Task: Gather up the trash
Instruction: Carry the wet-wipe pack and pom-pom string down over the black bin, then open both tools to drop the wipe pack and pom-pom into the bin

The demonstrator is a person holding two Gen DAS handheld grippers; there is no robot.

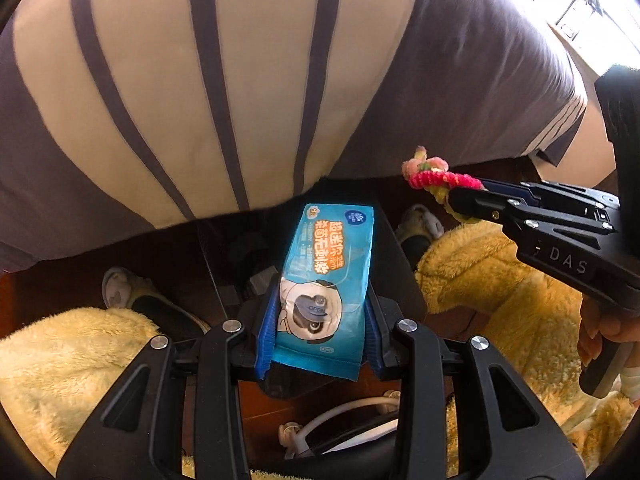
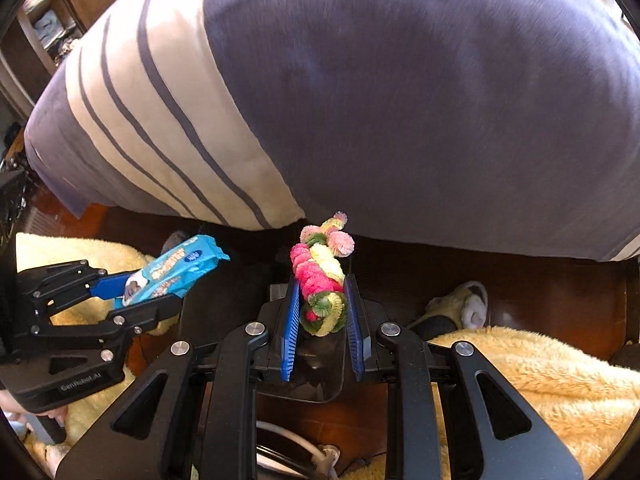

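My left gripper (image 1: 320, 320) is shut on a blue wet-wipe packet (image 1: 328, 280) with orange print, held flat between its blue pads. The packet also shows in the right wrist view (image 2: 176, 270), in the left gripper (image 2: 148, 292). My right gripper (image 2: 322, 308) is shut on a twisted pink, yellow and green pipe-cleaner bundle (image 2: 322, 272). In the left wrist view the right gripper (image 1: 464, 200) comes in from the right with the bundle (image 1: 436, 178) sticking out of its tips. Both grippers are held close to the person's striped shirt (image 1: 240, 80).
The person's legs in fuzzy yellow trousers (image 1: 500, 300) sit on both sides, with slippered feet (image 1: 120, 292) on a dark red-brown floor (image 2: 540, 292). A white cable (image 1: 340, 412) lies below the left gripper. Shelves (image 2: 44, 20) stand at the far left.
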